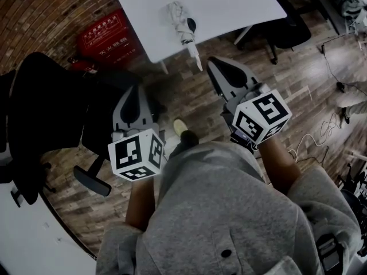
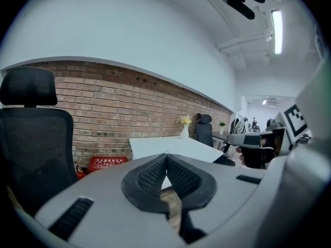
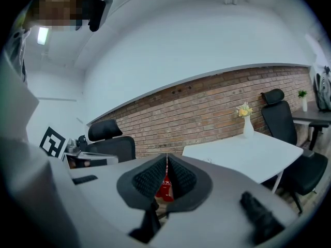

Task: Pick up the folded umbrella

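Tabletop [image 1: 229, 10] cut off by the head view's top edge. Folded umbrella [image 1: 184, 27] lies near its front edge, one end overhanging; hardly discernible in either gripper view. Left hand-held gripper [image 1: 136, 91] and right hand-held gripper [image 1: 215, 65]: both clenched, empty, short of the tabletop, pointing toward it.

A brick wall [image 2: 129, 118] backs a white table [image 1: 229, 4], a black chair [image 2: 31, 149] and what looks like wood-plank floor [image 1: 189, 93].
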`<state>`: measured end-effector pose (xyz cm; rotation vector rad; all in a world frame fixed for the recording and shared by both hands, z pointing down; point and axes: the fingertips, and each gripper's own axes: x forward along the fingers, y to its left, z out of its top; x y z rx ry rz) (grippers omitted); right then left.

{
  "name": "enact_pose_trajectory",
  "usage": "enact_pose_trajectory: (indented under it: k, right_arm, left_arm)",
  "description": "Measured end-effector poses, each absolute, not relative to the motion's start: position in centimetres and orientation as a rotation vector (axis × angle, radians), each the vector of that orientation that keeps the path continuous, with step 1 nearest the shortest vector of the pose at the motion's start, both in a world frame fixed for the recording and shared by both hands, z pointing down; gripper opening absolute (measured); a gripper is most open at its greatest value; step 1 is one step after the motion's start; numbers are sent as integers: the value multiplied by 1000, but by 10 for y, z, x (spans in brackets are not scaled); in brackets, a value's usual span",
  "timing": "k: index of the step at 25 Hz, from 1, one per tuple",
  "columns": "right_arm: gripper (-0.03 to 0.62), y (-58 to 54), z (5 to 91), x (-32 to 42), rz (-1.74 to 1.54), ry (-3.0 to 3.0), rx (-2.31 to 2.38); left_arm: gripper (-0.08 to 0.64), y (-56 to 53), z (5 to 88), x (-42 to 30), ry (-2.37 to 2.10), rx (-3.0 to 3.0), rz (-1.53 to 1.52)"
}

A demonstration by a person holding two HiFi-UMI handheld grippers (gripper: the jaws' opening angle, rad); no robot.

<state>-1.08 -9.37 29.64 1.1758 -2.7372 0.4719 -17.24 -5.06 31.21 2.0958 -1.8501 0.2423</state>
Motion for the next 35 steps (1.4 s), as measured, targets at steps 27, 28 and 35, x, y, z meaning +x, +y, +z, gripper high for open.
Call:
enact_pose_trajectory:
  k: [27, 28, 35]
  right_arm:
    - [25, -109, 291, -55, 386, -2725, 1228]
    - [25, -110, 290, -52, 384, -2723, 1234]
    - [25, -115, 294, -34, 373, -2679, 1274]
  left_arm:
    - [14, -66, 316, -220, -1836, 2124, 213]
    - [14, -66, 315, -219, -1834, 2127, 213]
    - [14, -67, 315, -209, -1818, 2134, 219]
